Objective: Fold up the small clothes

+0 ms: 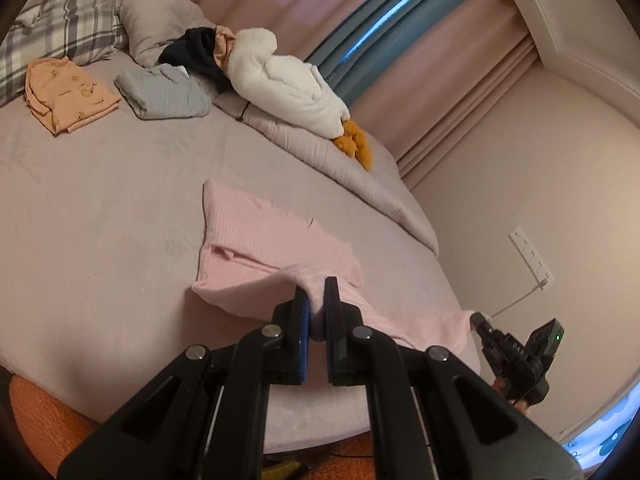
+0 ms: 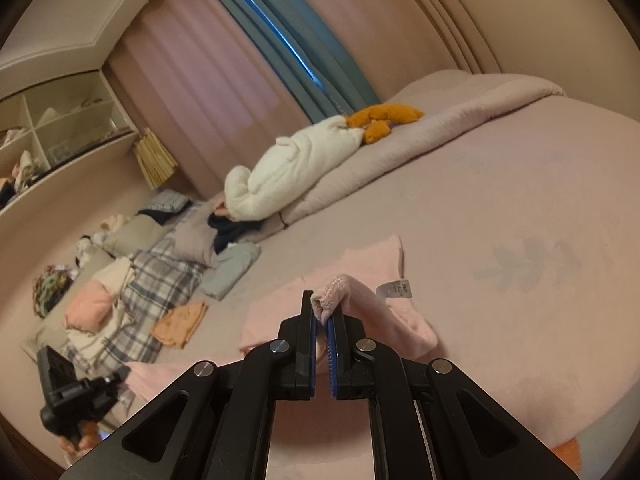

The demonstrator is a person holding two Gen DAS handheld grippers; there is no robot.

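Your left gripper (image 1: pixel 316 294) pinches a raised fold of the pink garment (image 1: pixel 256 232) between its fingers; your right gripper (image 2: pixel 323 308) clamps another bunched edge, with a white tag (image 2: pixel 394 290) just right of its fingers. The garment lies on the bed (image 1: pixel 100 208). Beyond the left fingers sit a folded peach garment (image 1: pixel 68 96), a folded blue-grey garment (image 1: pixel 164 94) and a white plush goose (image 1: pixel 280 80).

Matte black left gripper (image 1: pixel 316 300), 4 silver screw heads. Same deal on right gripper (image 2: pixel 325 308). Blue ribbed pads (image 2: pixel 330 356) inside.
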